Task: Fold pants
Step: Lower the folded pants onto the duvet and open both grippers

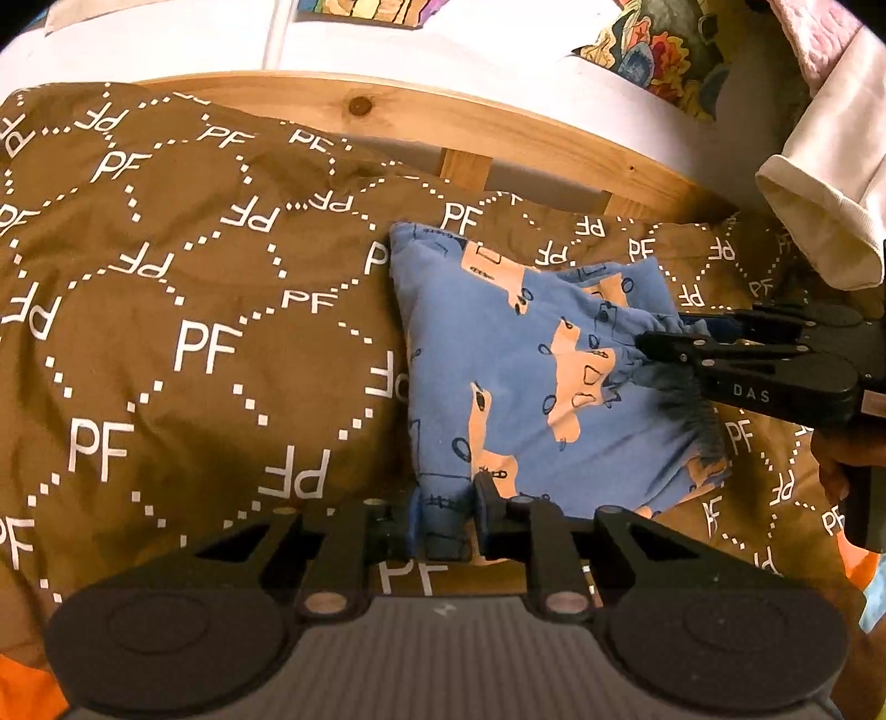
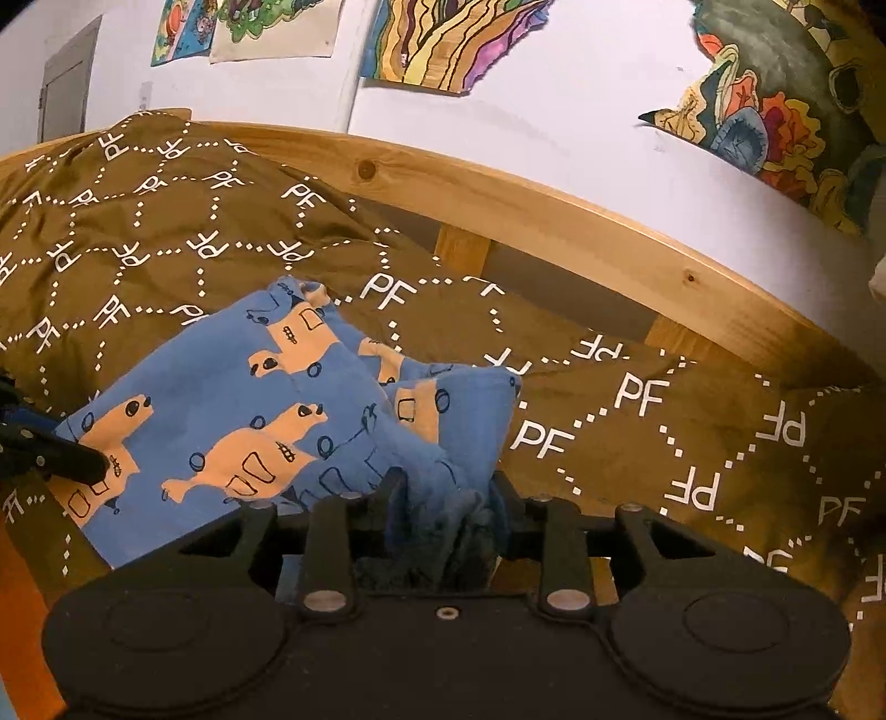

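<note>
The blue pants [image 1: 498,354] with orange animal prints lie folded on the brown bedspread [image 1: 183,288]. My left gripper [image 1: 446,518] is at their near corner, with a fold of blue cloth filling the gap between its fingers. My right gripper [image 1: 662,332] comes in from the right, and the gathered waistband is pinched at its tips. In the right wrist view the pants [image 2: 249,404] spread out to the left, and the bunched waistband [image 2: 448,526] sits between the right gripper's [image 2: 448,498] fingers. The left gripper's finger [image 2: 72,459] rests on the pants' left corner.
A wooden bed rail [image 1: 498,127] runs along the far side below a white wall with coloured drawings [image 2: 443,44]. A white sleeve [image 1: 819,221] hangs at the upper right. Orange fabric [image 1: 22,687] shows at the near left corner.
</note>
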`<state>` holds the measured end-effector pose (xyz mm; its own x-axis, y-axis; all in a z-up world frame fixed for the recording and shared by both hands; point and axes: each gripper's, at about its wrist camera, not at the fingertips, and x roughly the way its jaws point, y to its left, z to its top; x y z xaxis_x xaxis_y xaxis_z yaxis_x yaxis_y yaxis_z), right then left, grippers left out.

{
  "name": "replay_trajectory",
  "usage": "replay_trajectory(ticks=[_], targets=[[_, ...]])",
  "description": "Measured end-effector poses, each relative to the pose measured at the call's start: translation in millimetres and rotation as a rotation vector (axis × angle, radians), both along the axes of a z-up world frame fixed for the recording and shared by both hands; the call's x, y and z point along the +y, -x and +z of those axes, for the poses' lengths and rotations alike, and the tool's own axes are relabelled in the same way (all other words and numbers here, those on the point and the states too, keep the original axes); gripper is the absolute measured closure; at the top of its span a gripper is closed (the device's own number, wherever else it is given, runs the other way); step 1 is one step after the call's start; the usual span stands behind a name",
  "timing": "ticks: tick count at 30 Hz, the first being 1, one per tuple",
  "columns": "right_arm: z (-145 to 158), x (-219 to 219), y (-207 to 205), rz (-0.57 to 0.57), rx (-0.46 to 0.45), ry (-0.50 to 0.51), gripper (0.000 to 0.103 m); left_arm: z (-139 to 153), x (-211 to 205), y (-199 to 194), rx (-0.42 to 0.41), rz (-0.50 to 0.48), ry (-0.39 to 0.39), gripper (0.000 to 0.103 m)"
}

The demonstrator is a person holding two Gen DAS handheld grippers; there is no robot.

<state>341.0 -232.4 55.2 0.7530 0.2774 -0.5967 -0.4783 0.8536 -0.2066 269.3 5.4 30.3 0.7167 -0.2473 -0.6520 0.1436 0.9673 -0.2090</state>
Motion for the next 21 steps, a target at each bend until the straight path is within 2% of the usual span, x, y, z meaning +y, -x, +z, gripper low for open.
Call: replay_trajectory(ticks=[4,6,12,13,16,21], targets=[[-2.3,-0.9,3.1,-0.024,-0.011,-0.003,0.059,-1.0,3.4,-1.3,0.021,0.016,0.016,0.079],[-2.9,-0.9,5.0,-0.035,-0.027,0.016,0.047,-1.6,4.7,-1.8,0.029,0.023,0.020,0.077],[-2.6,-5.9,5.7,-0.079,-0.046,0.034,0.026,-1.7,4.2,-0.9,0.033,0.029,0.005,0.070],[-2.7,-6.7,6.3,-0.083,-0.049,0.038,0.023,-1.6,4.4,-0.6,0.034,0.031,0.004,0.067],[-2.9,-8.9,8.7,-0.102,-0.067,0.052,0.014,-0.3,5.3,2.0,0.023,0.050,-0.001,0.038],[0.0,-14.7,18.8,-0.152,-0.110,0.030,0.003,6.7,5.4,8.5,-0.002,0.062,0.005,0.021]])
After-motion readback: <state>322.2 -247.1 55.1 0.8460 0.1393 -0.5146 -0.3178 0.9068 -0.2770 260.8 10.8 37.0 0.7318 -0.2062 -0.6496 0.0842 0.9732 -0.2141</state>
